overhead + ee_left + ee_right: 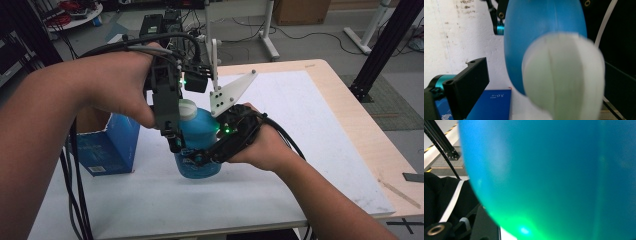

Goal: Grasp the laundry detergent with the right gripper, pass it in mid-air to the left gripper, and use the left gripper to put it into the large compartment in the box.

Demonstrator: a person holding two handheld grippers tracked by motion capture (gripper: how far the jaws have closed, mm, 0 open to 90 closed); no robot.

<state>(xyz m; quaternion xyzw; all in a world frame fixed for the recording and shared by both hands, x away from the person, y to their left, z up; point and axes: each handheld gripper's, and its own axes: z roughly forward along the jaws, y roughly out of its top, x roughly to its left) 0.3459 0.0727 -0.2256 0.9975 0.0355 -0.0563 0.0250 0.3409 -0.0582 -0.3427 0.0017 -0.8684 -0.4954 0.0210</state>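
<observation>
Risk first: bottle (200,131) sits on the counter (280,165) near its front-left part, right claw (200,159) clamped across the lower body from the side, left claw (175,142) coming down at the neck by the white cap (187,108).

Left claw state — jaws look apart: in the left gripper view one black jaw stands off to the side with a gap to the cap (562,77), the other jaw is hidden behind it. Can't tell if anything touches the cap yet.

What could go wrong, as I judge it:
- Bottle body looks like soft plastic; a hard squeeze low down could dent it, or push liquid up once the cap loosens.
- Cap is close and off-centre between the left jaws — closing now could catch only its edge and slip, or tip the bottle against the right grip.
- Twisting the cap with a round body held only at two sides — bottle may spin in the right claw instead of the cap turning.
- Both claws and cables crowd together above the bottle; grey plate (231,92) on the right one sits close to the left claw body, so a knock is possible.

Around: blue box (107,147) just left of the bottle, near the left forearm — it limits a swing that way. Rest of the white sheet is free.
</observation>
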